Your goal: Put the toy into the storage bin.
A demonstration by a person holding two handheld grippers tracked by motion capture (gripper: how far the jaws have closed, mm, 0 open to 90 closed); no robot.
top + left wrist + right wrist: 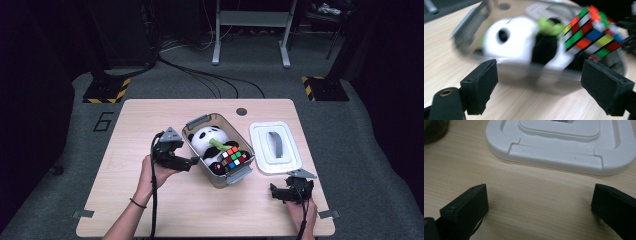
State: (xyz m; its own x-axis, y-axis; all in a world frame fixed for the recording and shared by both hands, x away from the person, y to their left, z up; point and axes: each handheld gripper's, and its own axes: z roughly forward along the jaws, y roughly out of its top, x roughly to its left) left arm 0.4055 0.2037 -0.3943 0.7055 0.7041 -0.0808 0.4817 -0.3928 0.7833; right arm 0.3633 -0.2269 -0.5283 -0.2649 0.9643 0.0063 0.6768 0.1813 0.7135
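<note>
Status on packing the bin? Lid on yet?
Done: the plush panda and puzzle cube sit inside the clear bin. In hand: nothing; the left gripper is beside the bin, jaws open and empty. Left: the white lid lies on the table near the open right gripper, not fitted.

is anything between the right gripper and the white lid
Nothing visible. The right gripper stands open over bare table, and the white lid lies flat just ahead of it. The clear bin with the panda and cube sits off to the side.
</note>
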